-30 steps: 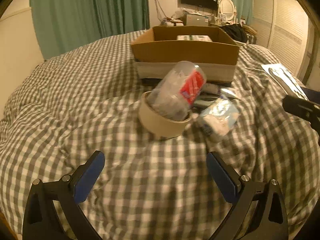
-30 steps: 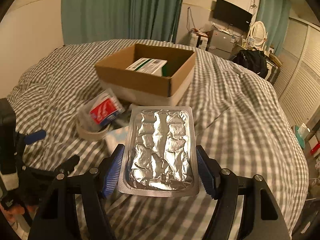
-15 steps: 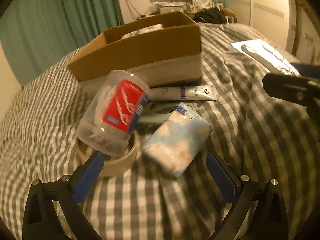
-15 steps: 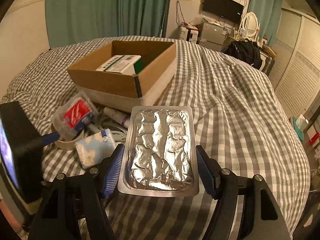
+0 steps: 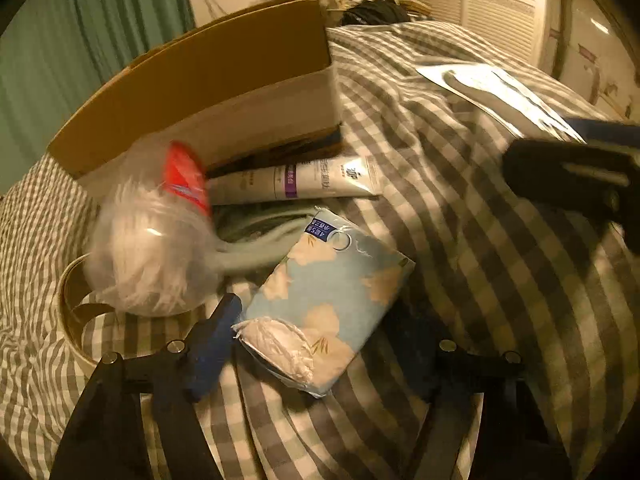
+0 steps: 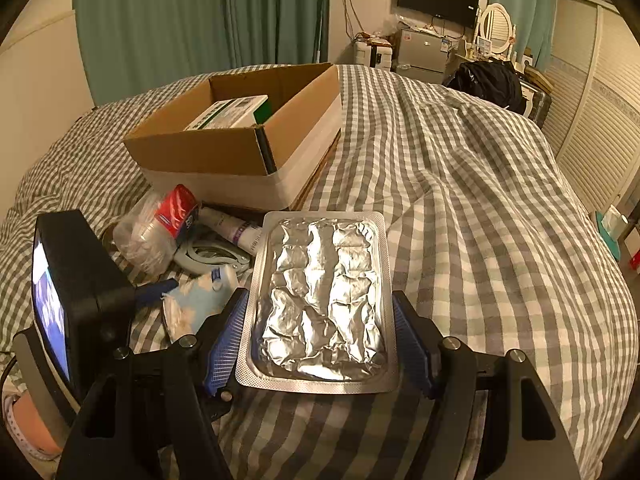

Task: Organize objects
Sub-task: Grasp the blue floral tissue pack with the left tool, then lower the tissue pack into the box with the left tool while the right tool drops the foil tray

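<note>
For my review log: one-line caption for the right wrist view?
Right gripper holds foil blister pack before cardboard box.

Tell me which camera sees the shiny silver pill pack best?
The right wrist view: the foil blister pack fills the middle, sharp and whole, clamped in the right gripper. The left wrist view catches only a blurry edge-on slice of it at the upper right.

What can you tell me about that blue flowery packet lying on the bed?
The tissue pack is a soft plastic-wrapped packet, pale blue with cream flower prints and a dark blue label at its far end. Its near end looks torn open, with white tissue showing. It lies flat and slanted on the checked bedcover, between the left gripper open fingers.
</note>
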### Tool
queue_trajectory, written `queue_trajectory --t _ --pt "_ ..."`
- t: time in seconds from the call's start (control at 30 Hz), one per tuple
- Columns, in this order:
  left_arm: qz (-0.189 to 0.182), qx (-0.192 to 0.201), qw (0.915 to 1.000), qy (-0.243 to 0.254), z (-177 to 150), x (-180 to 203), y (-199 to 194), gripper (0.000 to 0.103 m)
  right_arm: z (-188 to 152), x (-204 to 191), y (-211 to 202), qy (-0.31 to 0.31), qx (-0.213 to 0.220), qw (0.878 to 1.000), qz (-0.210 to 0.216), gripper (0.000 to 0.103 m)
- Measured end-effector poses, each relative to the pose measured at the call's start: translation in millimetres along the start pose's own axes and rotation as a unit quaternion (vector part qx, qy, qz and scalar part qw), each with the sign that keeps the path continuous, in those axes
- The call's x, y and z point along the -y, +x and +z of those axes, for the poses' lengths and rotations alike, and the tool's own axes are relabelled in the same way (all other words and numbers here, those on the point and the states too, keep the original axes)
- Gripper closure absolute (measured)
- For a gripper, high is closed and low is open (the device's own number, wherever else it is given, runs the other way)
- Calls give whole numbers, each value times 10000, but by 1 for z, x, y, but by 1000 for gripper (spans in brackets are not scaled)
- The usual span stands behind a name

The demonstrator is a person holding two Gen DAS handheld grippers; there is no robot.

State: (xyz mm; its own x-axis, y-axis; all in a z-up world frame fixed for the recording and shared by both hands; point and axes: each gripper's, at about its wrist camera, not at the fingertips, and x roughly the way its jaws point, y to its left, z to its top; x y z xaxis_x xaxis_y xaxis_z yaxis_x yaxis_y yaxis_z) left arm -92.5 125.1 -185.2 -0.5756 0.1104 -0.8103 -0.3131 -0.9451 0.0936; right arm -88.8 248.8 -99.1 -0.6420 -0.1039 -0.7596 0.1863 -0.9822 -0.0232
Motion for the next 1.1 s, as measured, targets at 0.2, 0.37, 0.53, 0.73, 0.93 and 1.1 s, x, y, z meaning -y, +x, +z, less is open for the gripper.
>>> queue_trajectory --t 0.2,0.37,0.53,0.73,0.93,1.1 --pt "-80 -38 9999 -113 -10 -7 -20 32 0 -6 -15 -69 131 9999 -29 34" --pt "-128 202 9988 -425 -15 -25 -54 32 4 -15 -36 -159 348 9992 -71 34" --pt "-10 590 9959 -681 1 -48 -89 32 14 -25 -59 -316 621 9975 -133 34" --pt "181 1052 9901 -912 27 -74 -124 32 41 -37 -80 -600 996 9928 -286 34" --pt "316 1361 9847 -1043 59 -104 -145 32 79 -50 -88 -810 1322 9877 -204 34" --pt "412 1489 9813 -1147 93 -129 -144 32 113 -60 -81 -880 1463 9853 -78 34"
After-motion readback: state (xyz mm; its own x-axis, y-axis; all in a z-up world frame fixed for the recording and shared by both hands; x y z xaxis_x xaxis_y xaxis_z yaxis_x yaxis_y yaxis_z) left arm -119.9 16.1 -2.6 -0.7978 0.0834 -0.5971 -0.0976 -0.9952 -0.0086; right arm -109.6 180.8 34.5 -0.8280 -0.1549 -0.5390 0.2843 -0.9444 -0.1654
